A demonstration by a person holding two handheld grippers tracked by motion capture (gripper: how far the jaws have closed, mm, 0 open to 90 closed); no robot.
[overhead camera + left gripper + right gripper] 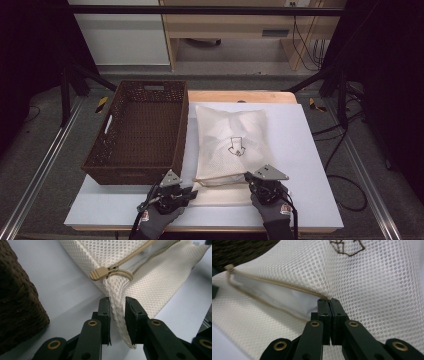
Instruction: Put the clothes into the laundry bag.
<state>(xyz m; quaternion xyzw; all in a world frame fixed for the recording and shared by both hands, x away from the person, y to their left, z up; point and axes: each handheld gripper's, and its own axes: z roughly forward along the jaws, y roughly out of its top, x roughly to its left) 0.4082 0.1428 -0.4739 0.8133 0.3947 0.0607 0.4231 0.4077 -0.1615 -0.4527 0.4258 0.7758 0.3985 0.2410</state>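
In left gripper view, left hand-held gripper [117,306] pinches mesh bag [155,282] corner below zip pull [98,273]; right hand-held gripper [329,302] clamps zip edge.

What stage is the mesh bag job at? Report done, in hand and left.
Done: the mesh bag lies on the table beside the wicker basket, its zipper partly open. In hand: the left gripper pinches the corner by the zipper pull; the right gripper is shut on the zipper edge. Left: probably holding the mouth wider.
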